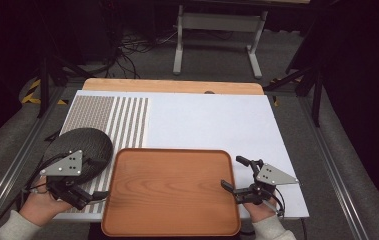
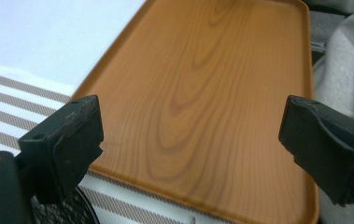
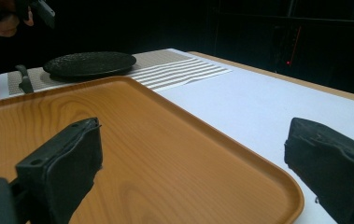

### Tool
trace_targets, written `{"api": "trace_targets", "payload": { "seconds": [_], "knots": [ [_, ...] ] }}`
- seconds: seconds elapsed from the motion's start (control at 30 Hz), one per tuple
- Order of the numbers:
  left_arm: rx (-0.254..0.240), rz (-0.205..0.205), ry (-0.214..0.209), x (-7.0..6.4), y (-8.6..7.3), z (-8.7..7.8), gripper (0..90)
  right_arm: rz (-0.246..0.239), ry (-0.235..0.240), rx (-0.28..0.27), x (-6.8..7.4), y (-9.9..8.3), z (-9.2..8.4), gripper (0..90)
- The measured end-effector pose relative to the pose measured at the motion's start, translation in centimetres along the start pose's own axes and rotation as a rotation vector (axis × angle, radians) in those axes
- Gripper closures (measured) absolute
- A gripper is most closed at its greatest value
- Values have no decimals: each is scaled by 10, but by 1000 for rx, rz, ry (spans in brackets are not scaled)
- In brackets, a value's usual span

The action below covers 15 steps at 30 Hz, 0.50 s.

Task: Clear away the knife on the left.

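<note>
Two things matter. Largest is the wooden tray [image 1: 171, 192], lying at the desk's [image 1: 217, 120] near edge: stiff, smooth, likely slippery, so best pinched at its raised rim on opposite sides. Smaller, the dark plate [image 1: 79, 147] near the left edge looks breakable. Left gripper [image 1: 93, 178] and right gripper [image 1: 233, 173] both gape, empty.

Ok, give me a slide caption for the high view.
Open left gripper and right gripper flank an empty wooden tray; dark plate rests on striped mat.

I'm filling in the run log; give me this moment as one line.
left gripper: open, at tray's left edge | right gripper: open, at tray's right edge | wooden tray: empty | dark plate: on striped mat
</note>
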<state>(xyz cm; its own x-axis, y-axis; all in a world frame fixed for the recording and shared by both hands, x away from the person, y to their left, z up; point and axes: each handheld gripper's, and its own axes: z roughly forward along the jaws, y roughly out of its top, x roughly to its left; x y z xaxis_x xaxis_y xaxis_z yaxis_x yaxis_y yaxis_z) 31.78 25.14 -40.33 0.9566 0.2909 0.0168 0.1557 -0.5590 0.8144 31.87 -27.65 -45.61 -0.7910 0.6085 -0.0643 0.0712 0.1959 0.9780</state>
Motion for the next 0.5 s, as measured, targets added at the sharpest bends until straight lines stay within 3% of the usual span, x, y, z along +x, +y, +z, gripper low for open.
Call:
{"api": "trace_targets", "payload": {
  "seconds": [0.17,0.5],
  "knots": [
    [51,5,-9,3,-5,-7,104,5,5,-2,0,0,0,52],
    [162,49,21,3,-12,-20,146,13,19,1,0,0,1,59]
  ]
}}
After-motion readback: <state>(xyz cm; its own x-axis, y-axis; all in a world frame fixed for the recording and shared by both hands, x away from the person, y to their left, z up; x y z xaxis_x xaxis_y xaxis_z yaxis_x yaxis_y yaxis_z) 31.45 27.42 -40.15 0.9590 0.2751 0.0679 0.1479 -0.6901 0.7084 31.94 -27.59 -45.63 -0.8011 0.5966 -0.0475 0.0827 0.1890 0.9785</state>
